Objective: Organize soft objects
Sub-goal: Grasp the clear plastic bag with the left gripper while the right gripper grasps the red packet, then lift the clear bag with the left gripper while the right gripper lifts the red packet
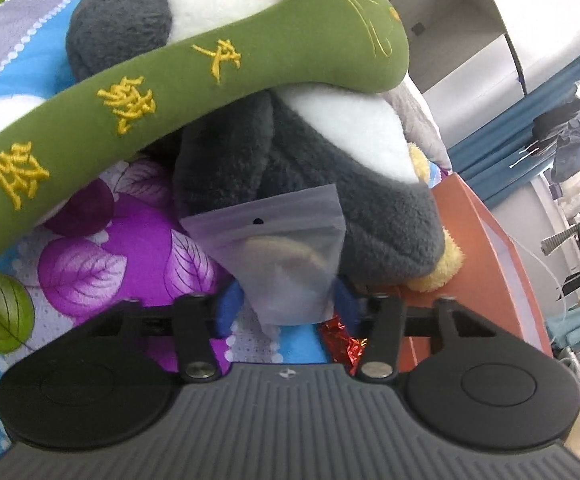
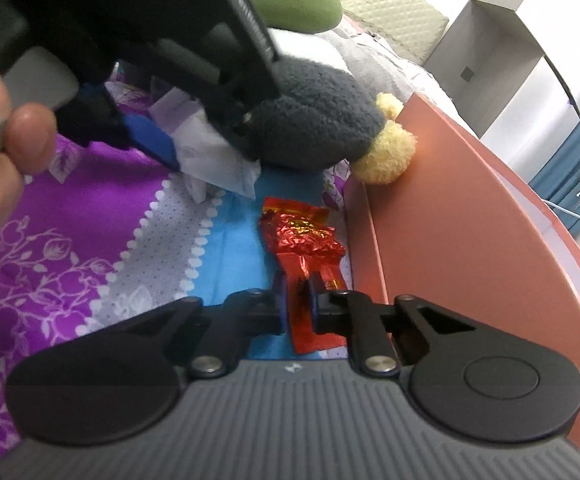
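While the frosted pouch [image 1: 286, 264] blurs its contents, plush [image 1: 329, 184] hides bedding.

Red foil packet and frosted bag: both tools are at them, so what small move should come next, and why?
Probably lift both a little. The right tool is shut on the red foil packet, and the left tool pinches the frosted bag, both still low over the bedsheet.

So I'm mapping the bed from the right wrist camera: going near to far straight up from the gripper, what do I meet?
Right gripper → red foil packet → grey plush toy → green cushion
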Demonstrator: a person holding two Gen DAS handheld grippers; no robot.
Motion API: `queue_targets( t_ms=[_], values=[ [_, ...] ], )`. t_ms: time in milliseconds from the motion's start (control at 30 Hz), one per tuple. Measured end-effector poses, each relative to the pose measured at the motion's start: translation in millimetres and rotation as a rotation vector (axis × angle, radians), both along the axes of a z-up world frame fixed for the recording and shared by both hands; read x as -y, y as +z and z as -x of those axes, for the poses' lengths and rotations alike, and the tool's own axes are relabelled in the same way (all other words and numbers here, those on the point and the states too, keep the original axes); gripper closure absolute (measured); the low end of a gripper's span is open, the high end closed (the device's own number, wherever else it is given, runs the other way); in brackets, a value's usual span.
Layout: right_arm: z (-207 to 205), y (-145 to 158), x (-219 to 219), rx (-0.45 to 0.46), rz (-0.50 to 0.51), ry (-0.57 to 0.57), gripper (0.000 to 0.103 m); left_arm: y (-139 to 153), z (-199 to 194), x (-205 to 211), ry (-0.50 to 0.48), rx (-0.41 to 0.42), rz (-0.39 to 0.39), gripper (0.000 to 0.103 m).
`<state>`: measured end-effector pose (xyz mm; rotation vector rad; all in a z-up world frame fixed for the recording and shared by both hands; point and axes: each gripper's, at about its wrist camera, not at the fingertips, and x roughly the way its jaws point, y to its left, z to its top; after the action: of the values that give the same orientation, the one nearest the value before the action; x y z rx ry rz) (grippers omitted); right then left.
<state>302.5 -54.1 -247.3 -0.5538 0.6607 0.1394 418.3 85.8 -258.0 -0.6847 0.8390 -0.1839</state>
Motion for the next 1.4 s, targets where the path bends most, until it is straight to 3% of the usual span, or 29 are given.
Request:
queue_targets(
  t_ms=[300, 700, 1067, 1267, 1400],
  values=[
    [21.6, 18.3, 4.4, -0.024, -0.050, 0.021, 0.098, 20.7, 24.9, 6.3, 0.022, -0.008, -0.032, 0.067],
    [81.8, 35.9, 7.9, -0.052, -0.068, 0.115, 0.099, 56.6, 116.4, -13.1, 0.050, -0.061, -0.183, 0.067],
    [144.5, 51.2, 9.8, -0.075, -0.055, 0.196, 0.099, 80.1, 165.2, -5.6, 0.019, -0.109, -0.257, 0.067],
    [169.4, 60.9, 14.0, -0.117, -0.115, 0.234, 0.099, 87.3, 202.7, 5.3, 0.003, -0.131, -0.308, 0.067],
    [175.4, 62.9, 19.4, -0.192, -0.188, 0.270, 0.096, 88.8, 226.7, 10.2, -0.002, -0.152, -0.343, 0.067]
  ],
)
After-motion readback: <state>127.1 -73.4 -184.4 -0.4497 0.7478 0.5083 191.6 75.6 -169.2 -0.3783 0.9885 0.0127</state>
